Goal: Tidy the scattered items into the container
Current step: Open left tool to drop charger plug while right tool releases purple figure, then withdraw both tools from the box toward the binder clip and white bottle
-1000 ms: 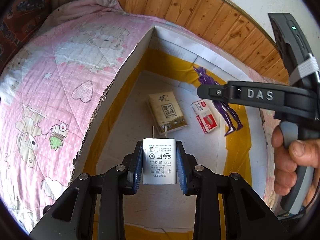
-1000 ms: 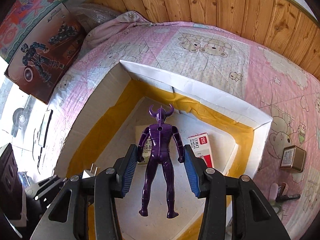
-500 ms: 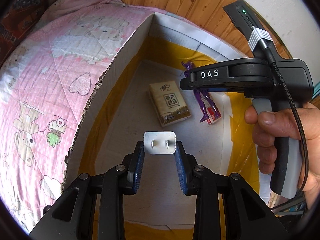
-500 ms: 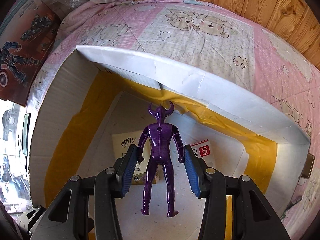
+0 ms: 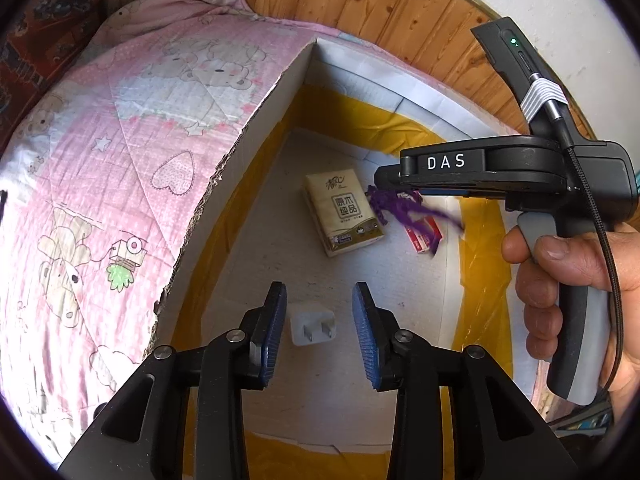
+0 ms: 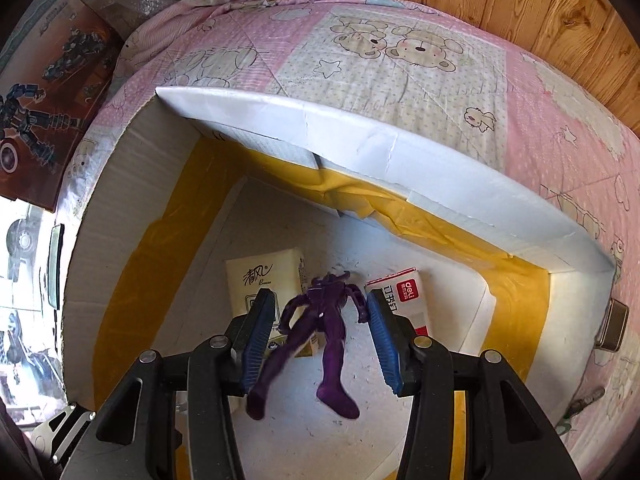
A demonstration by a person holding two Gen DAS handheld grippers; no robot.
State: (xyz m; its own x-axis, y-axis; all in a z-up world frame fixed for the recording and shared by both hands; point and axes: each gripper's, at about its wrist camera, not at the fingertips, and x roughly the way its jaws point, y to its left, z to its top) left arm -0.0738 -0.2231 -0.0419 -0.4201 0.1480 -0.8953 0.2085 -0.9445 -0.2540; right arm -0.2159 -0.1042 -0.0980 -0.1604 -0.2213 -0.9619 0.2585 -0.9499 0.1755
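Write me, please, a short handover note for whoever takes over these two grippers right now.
Left gripper: jaws opening, nothing between them; the white charger lies on the floor of the cardboard box below.
Right gripper: jaws open; the purple figure is loose between them, tilted and blurred, apparently dropping into the box.
Done: tissue pack and red staples box lie in the box.
Left: a small tan box sits on the quilt outside, to the right; fetch it, and check the unclear bits near it.
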